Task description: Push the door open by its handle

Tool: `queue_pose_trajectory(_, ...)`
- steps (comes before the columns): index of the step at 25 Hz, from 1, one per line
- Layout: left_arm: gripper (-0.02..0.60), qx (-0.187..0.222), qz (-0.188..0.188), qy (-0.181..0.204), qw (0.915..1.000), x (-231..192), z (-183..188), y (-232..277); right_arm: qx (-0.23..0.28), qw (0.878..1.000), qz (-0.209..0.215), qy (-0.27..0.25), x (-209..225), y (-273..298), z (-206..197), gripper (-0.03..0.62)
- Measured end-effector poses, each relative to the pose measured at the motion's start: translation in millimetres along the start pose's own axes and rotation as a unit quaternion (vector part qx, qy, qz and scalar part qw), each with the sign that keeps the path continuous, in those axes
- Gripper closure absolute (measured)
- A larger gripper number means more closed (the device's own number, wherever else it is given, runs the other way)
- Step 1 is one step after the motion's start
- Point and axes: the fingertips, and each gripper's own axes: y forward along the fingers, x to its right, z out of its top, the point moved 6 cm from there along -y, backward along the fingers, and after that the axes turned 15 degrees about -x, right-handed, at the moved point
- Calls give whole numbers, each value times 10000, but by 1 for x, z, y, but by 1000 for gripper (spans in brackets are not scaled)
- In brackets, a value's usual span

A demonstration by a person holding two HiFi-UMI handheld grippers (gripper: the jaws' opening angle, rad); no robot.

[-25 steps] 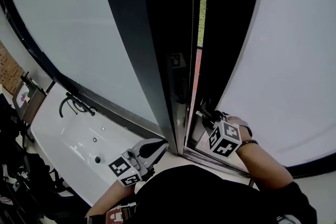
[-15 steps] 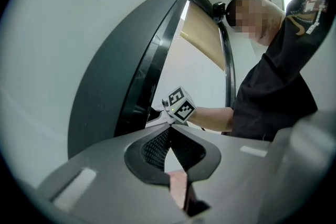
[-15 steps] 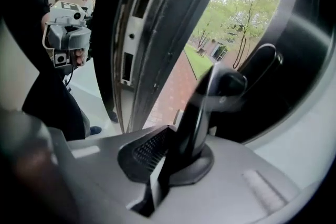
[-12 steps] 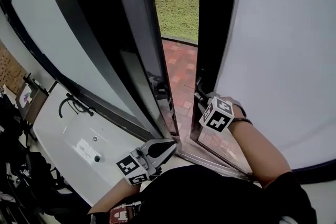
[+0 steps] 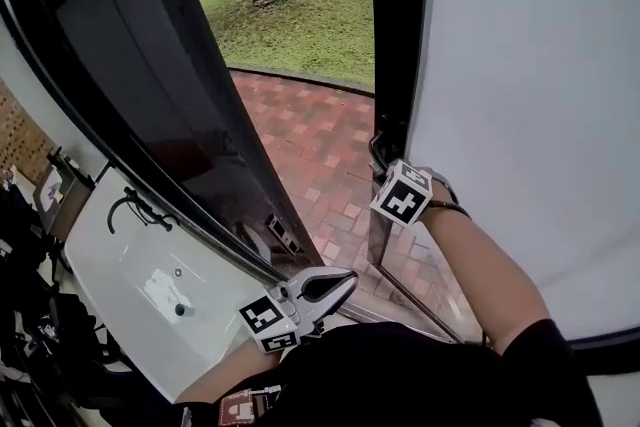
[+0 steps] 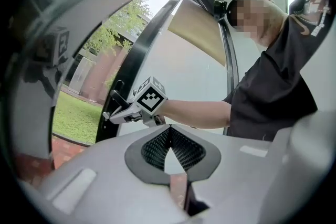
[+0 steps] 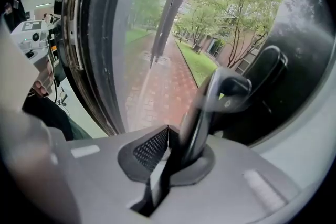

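right, i judge this as the middle of the push: the right leaf of the door (image 5: 520, 115) stands partly swung out, and the gap beside its dark edge (image 5: 395, 35) shows the brick path (image 5: 320, 145) and the grass (image 5: 300, 25) beyond.

the right gripper (image 7: 168, 127) has its jaws closed together, with nothing between the pads. the handle (image 7: 215, 97), a lever on the inner face of that leaf, lies across the right-hand jaw, so as far as i can tell i am pressing on it, not clamping it. in the head view the handle sits just past the marker cube (image 5: 403, 195), at the leaf's near edge.

the left gripper (image 6: 168, 128) is also closed and empty. it hangs low and level near the bottom corner of the left leaf (image 5: 150, 85), apart from it.

the next move, as i see it, calls for more outward pressure along the leaf's arc. with no grip round the lever, the jaw could slide off as the angle changes.

there is open room straight ahead over the bricks. the tight spots are the left leaf's edge on one side and the threshold rail (image 5: 400, 290) below my forearm (image 5: 470, 255).
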Motion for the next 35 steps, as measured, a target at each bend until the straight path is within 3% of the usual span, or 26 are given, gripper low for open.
queue_pose_trajectory(4,578,-130,-401,159,9990,-18,7,32,-109,9995,-95,277,43,13,-17,594)
queue_pose_trajectory(9,578,-421,-772,925,9918,-27,22,68,-171,9971,-312,673,98,28,-40,594)
queue_pose_trajectory(13,578,-467,-752,1292,9877,-30,32,89,-424,9933,-437,983,143,35,-69,594)
queue_pose_trajectory(17,578,-427,-522,1172,9908,-46,36,104,-794,9828,-791,1470,197,41,-110,594)
queue_pose_trajectory(20,578,-321,-194,1129,9929,-64,37,109,-1037,9747,-681,1861,226,49,-138,594)
queue_pose_trajectory(24,578,-149,317,976,9946,-93,40,137,-658,9736,-662,2081,277,52,-169,594)
queue_pose_trajectory(26,578,-33,445,906,9949,-113,47,168,-710,9690,-633,2282,306,55,-193,594)
queue_pose_trajectory(31,578,154,400,502,9978,-165,85,272,-841,9540,-658,2803,374,47,-257,580)
queue_pose_trajectory(35,578,149,229,506,9983,-194,107,341,-1122,9393,-683,3168,411,46,-312,579)
